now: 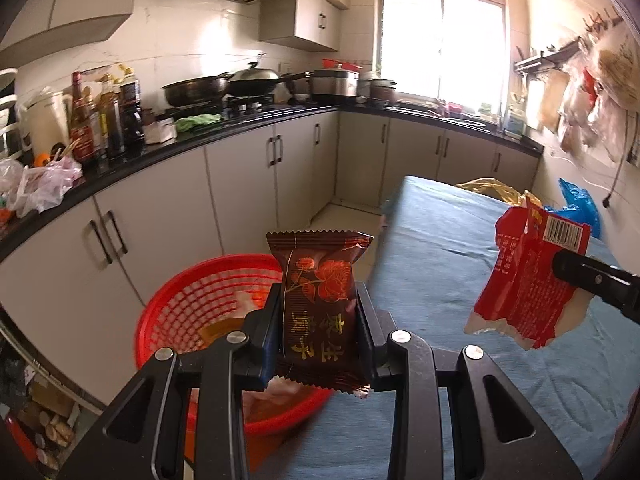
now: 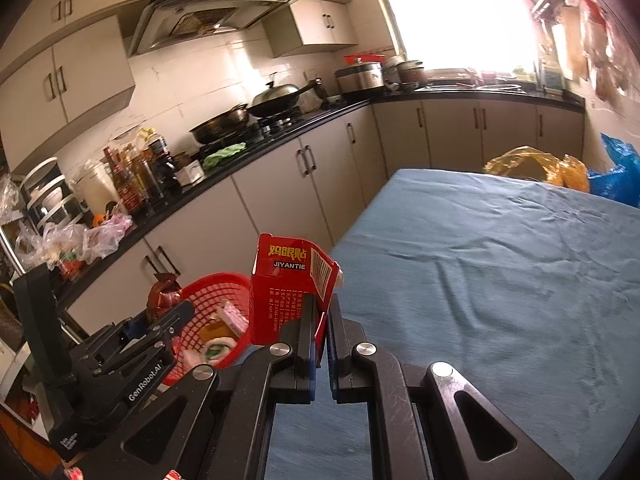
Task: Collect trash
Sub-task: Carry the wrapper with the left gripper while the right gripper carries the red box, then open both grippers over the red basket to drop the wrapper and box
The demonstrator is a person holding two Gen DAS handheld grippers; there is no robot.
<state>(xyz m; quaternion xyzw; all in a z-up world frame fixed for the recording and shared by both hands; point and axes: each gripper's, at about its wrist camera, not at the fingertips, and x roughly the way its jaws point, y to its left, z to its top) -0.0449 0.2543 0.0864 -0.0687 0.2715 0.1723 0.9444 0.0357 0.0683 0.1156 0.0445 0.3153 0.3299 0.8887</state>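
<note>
Left wrist view: left hand-held gripper pinches brown snack packet; right hand-held gripper pinches red box.

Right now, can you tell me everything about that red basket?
The red basket is round, looks like plastic, and has lattice walls full of slots. It sits upright at the near corner of the table with the blue cloth, in front of the kitchen cabinets. Some trash already lies inside: pale wrappers and something yellowish-brown. The left tool, holding the dark brown snack packet, is right by its rim, hiding part of it. Whether anything touches the basket, I cannot tell.
</note>
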